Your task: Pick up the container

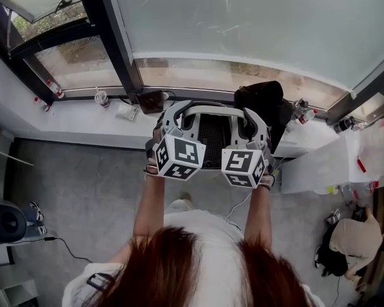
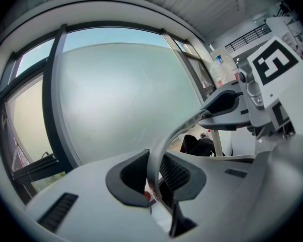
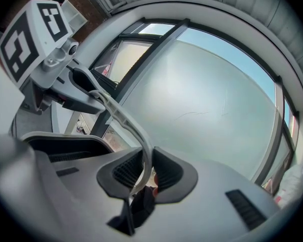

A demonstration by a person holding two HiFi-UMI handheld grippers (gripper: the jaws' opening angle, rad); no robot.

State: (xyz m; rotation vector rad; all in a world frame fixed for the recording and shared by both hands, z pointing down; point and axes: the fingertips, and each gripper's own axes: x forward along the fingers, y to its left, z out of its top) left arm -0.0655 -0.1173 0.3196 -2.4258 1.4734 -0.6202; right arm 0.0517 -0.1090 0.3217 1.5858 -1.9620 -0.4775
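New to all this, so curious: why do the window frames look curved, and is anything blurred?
Left gripper view: wide lens bows the window frame, corners go black. Right gripper view: same bowing, nothing smeared. Head view: frames straighter, container sharp, daylight even.

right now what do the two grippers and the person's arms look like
Both the left gripper and right gripper have smooth light grey shells with black ribbed pads lining the jaws and dark slotted vents. Each carries a white cube printed with black square markers. The person wears a white top; no sleeves cover the forearms.
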